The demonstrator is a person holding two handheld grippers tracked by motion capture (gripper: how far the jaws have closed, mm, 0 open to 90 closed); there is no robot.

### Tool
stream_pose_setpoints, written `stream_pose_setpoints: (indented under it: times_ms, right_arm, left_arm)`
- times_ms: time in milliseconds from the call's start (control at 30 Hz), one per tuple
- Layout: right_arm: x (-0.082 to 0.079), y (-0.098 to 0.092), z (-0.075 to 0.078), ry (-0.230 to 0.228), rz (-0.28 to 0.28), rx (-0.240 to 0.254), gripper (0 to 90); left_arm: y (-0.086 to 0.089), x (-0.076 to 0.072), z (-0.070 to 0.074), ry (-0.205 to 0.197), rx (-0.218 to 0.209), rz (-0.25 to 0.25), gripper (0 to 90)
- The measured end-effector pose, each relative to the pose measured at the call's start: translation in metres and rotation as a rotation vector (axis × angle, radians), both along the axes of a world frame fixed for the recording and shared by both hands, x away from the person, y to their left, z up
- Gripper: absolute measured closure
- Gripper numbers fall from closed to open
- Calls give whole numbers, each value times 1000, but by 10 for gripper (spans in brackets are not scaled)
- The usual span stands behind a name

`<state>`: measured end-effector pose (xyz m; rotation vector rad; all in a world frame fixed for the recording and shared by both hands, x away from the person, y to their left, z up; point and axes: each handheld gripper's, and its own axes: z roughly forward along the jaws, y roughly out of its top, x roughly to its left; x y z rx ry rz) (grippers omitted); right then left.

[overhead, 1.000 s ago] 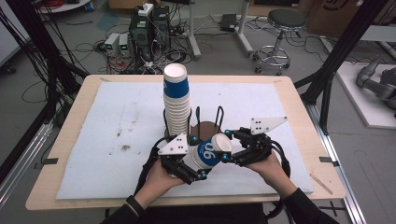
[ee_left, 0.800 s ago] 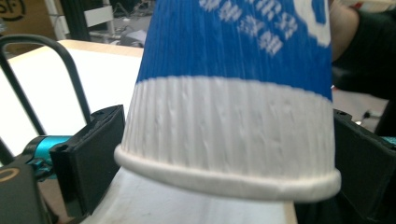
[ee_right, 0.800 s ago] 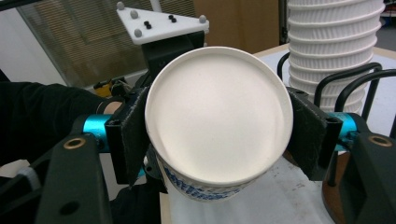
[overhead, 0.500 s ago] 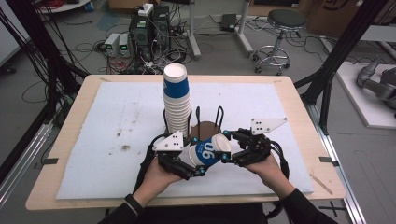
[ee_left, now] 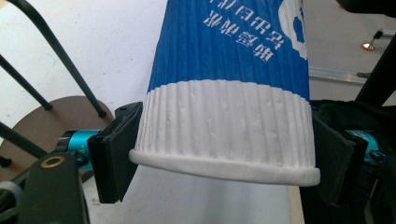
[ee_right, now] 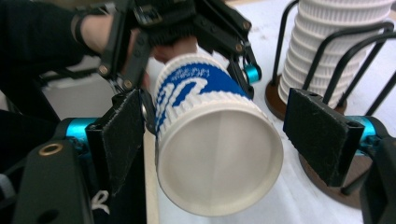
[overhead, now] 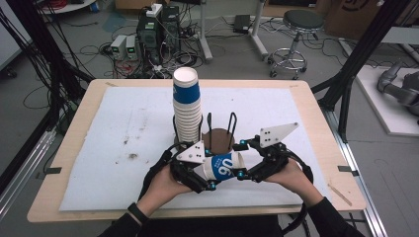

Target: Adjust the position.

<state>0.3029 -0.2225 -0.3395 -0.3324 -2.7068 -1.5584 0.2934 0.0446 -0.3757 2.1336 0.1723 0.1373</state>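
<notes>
Here, we see the left hand-held gripper [overhead: 200, 178] clamped on a blue and white paper cup [overhead: 223, 166], its pads pressing the ribbed white band near the rim from both sides, as the left gripper view shows plainly [ee_left: 223, 154]; its jaws have just been closing onto that cup. The cup lies roughly on its side in the air above the near edge of the tabletop [overhead: 79, 148], its closed bottom pointing toward the right hand-held gripper [overhead: 242, 174]. In the right gripper view the cup's bottom [ee_right: 219, 163] sits between that gripper's two pads; the left pad is just beside the cup wall and the right pad stands clear of it, so its jaws are apart, and they have just been opening with the cup between them. Both of the person's hands [overhead: 168, 185] meet at the near middle of the tabletop, the grippers almost touching across the cup. Just beyond them stands a black wire cup holder [overhead: 220, 133] on a round brown base, and in its left half rises a tall stack of cups [overhead: 187, 111], upright, white-ribbed below and blue at the top. A white mat [overhead: 123, 128] covers most of the wooden tabletop, with a few dark stains left of the grippers. Past the tabletop we make out a stool [overhead: 296, 29] and cables on the floor.
</notes>
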Motion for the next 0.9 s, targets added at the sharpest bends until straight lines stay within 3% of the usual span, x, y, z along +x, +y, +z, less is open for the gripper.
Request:
stream_pose_setpoints:
  times_ms: [167,267,333,433,600,800,900]
  right_arm:
    - [0,6,-6,3,-2,-34,213]
    - [0,7,-8,-14,5,-40,275]
    - [1,5,-8,2,11,-2,284]
    - [4,0,-9,30,20,49,297]
    - [5,-4,-8,14,17,115,302]
    - [8,-12,-8,62,27,217,303]
    - [8,-12,-9,66,43,244,302]
  left_arm:
    - [3,2,3,12,-15,4,210]
    - [4,1,4,2,-29,3,207]
    - [7,1,4,-5,-75,4,178]
    - [9,2,2,10,-178,33,141]
    - [14,4,-2,53,-305,27,103]
    - [20,8,-4,116,-418,-5,102]
    - [23,8,-3,127,-444,-23,122]
